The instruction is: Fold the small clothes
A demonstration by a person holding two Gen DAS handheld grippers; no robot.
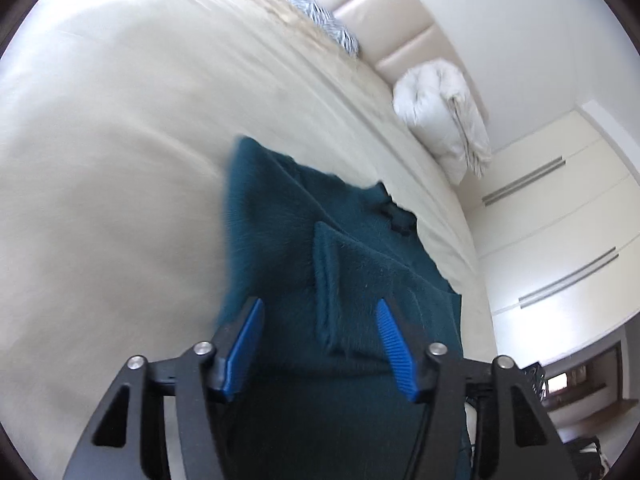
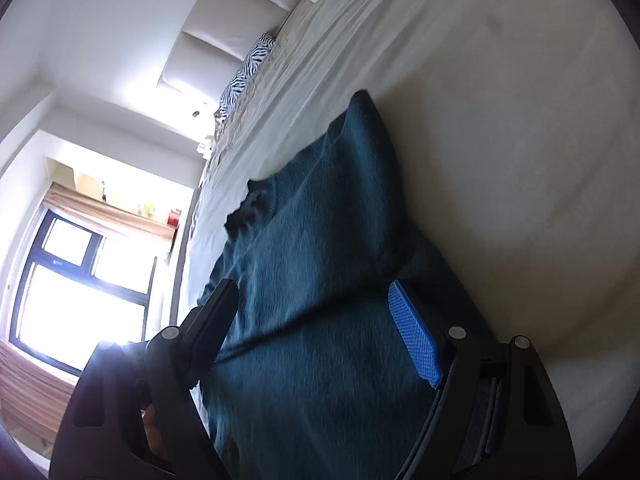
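Observation:
A dark teal fuzzy garment [image 1: 340,264] lies on the cream bed sheet [image 1: 112,152], with a fold ridge running along it. My left gripper [image 1: 320,336] is open, its blue pads [image 1: 244,352] standing wide on either side of the fabric just above it. In the right wrist view the same teal garment [image 2: 320,264] stretches away between my fingers. My right gripper [image 2: 316,328] is open too, one blue pad [image 2: 416,336] showing on the right; the left finger is in shadow. Whether the fingers touch the cloth cannot be told.
A white folded duvet [image 1: 444,120] and a zebra-print pillow [image 1: 320,16] lie by the padded headboard [image 1: 400,12]. Wardrobe doors [image 1: 560,232] stand past the bed's edge. In the right wrist view a bright window [image 2: 80,272] and a shelf [image 2: 120,204] are at the left.

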